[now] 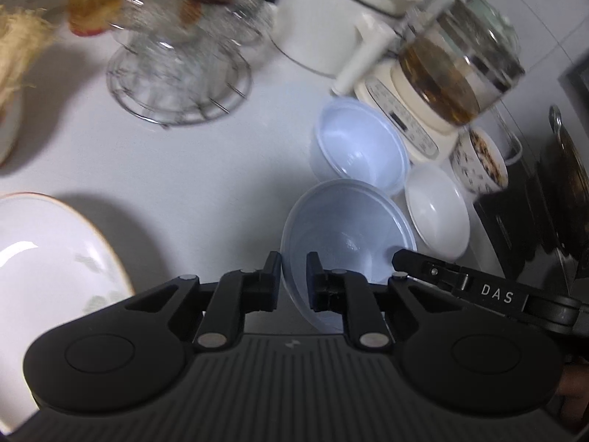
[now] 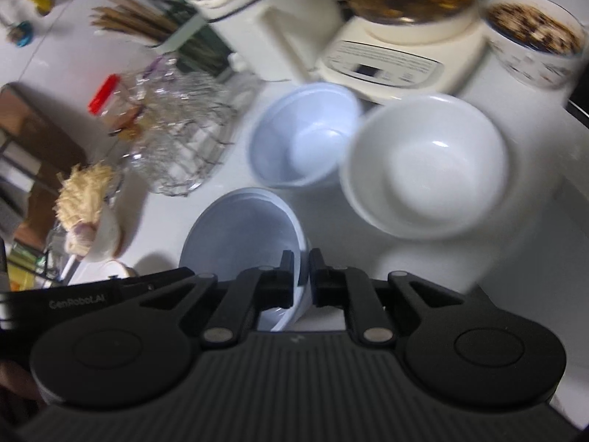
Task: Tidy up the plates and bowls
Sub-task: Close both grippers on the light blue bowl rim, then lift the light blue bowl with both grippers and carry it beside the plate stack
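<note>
A pale blue plastic bowl [image 1: 346, 235] is held tilted above the white counter by both grippers. My left gripper [image 1: 294, 269] is shut on its near rim. My right gripper [image 2: 302, 269] is shut on the rim of the same bowl [image 2: 243, 232], and its black finger shows in the left wrist view [image 1: 423, 265]. A second pale blue bowl [image 1: 360, 140] [image 2: 305, 132] sits on the counter behind it. A white bowl [image 1: 438, 213] [image 2: 427, 165] sits to its right. A white plate with an orange rim [image 1: 48, 258] lies at the left.
A wire rack with glassware [image 1: 176, 73] [image 2: 176, 140] stands at the back left. A white jug [image 1: 324, 18], a glass kettle on a cream base [image 1: 441, 84] [image 2: 397, 59] and a patterned cup [image 1: 478, 162] [image 2: 533, 37] crowd the back right. A dark stove [image 1: 545, 202] is at the right.
</note>
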Motion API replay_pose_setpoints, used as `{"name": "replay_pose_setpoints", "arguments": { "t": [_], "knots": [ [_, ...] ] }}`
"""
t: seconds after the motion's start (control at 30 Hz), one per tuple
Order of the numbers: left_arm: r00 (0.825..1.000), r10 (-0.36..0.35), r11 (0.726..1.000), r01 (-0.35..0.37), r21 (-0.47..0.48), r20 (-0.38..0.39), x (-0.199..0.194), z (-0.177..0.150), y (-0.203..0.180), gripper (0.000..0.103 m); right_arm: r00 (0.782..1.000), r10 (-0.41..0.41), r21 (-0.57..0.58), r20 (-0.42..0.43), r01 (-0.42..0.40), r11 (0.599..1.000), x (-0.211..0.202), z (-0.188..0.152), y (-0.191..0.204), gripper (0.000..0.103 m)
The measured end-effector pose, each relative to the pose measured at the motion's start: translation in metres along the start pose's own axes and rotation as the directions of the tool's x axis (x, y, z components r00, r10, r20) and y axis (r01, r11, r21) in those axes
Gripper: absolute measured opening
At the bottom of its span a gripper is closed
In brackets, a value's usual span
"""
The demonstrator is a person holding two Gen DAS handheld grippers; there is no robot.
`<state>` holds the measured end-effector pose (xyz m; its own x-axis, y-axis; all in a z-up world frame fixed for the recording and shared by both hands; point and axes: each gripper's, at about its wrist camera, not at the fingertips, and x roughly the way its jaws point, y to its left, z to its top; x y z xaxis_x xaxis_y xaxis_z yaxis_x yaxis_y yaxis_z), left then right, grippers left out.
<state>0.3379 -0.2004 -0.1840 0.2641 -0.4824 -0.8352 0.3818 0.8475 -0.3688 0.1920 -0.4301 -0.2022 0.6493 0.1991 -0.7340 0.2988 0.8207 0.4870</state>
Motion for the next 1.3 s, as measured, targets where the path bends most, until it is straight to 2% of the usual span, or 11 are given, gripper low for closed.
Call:
{"name": "replay_pose_setpoints", "arguments": {
  "t": [0.33, 0.57, 0.87, 1.07, 1.13, 1.2, 1.3],
  "knots": [
    [0.995, 0.082, 0.990, -0.075, -0.121, 0.055, -0.019, -0.001, 0.036, 0.017, 0.997, 0.060, -0.115, -0.049, -0.065, 0.991, 0.028, 0.015, 0.038, 0.011],
    [0.993, 0.108, 0.981, -0.097, -0.167, 0.056, -0.013, -0.004, 0.050, 0.017, 0.993, 0.068, -0.154, -0.095, -0.082, 0.985, 0.047, 0.015, 0.045, 0.011],
    [0.990, 0.136, 0.974, -0.126, -0.188, 0.045, -0.010, -0.005, 0.049, 0.017, 0.988, 0.072, -0.141, -0.138, -0.091, 0.986, 0.057, 0.018, 0.042, 0.013],
    [0.985, 0.161, 0.969, -0.146, -0.201, 0.059, -0.019, -0.005, 0.049, 0.018, 0.993, 0.070, -0.173, -0.097, -0.086, 0.981, 0.048, 0.021, 0.046, 0.014],
    [0.983, 0.170, 0.969, -0.154, -0.195, 0.071, -0.025, -0.004, 0.046, 0.018, 0.995, 0.062, -0.186, -0.077, -0.075, 0.980, 0.043, 0.022, 0.048, 0.022],
    [0.980, 0.177, 0.969, -0.159, -0.189, 0.087, -0.034, -0.001, 0.042, 0.018, 0.997, 0.062, -0.197, -0.050, -0.071, 0.978, 0.036, 0.024, 0.049, 0.035],
    [0.977, 0.181, 0.971, -0.159, -0.178, 0.114, -0.049, 0.002, 0.035, 0.018, 0.998, 0.056, -0.226, -0.010, -0.057, 0.972, 0.022, 0.026, 0.054, 0.035]
  ]
}}
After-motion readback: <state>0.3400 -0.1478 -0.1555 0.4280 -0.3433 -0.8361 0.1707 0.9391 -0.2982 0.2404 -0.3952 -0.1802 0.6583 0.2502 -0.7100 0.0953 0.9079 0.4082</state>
